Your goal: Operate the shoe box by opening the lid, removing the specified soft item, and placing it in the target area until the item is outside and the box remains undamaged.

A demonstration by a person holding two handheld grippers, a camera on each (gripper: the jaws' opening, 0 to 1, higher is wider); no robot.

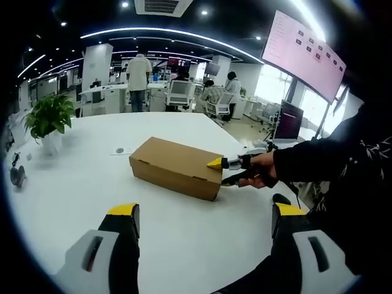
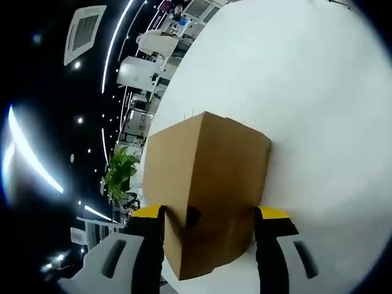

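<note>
Round white table [image 1: 184, 245] in an open office; potted green plant in a white pot [image 1: 49, 122] near its far left edge, small round disc [image 1: 120, 150] beyond. Behind: desks, office chairs [image 1: 179, 93], standing person [image 1: 138, 79], wall screen [image 1: 303, 55]

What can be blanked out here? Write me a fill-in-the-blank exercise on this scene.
1. The shoe box lid is ____.
2. The box rests on a ____ table.
3. The right tongs straddle one ____ of the box.
4. The left tongs are ____, away from the box.

Answers: closed; white; end; open
</note>
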